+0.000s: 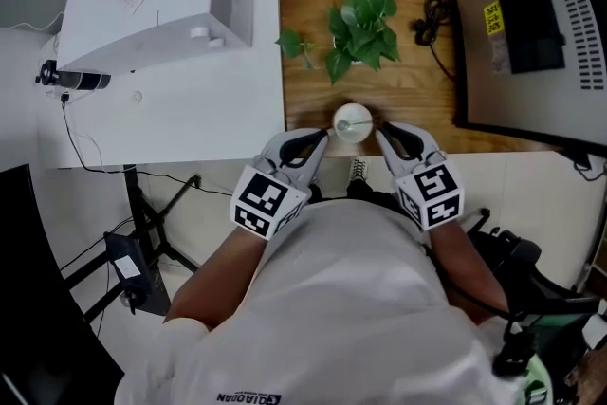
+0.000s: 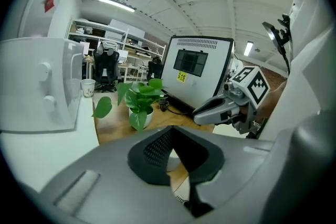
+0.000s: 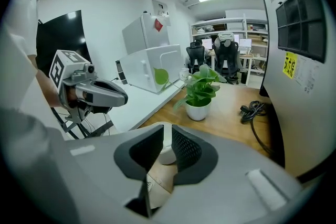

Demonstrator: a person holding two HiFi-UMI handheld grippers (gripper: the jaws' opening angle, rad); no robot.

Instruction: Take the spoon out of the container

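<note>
Head view: the white container [image 1: 352, 121] stands at the wooden table's [image 1: 313, 5] near edge, between the left gripper [image 1: 321, 138] and the right gripper [image 1: 382, 135]. Its spoon is too small to make out.

Left gripper view: the 2 jaws meet at their tips, empty.

Right gripper view: the jaws stand slightly apart, and the container shows through the gap.

A blind pinch could catch the rim and tip the container off that edge.

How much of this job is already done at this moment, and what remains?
Done: nothing yet; the white container stands on the wooden table. In hand: both grippers flank it, right gripper jaws slightly apart and empty, left gripper jaws together. Remaining: gripping the spoon, which I cannot make out here, and lifting it out.
</note>
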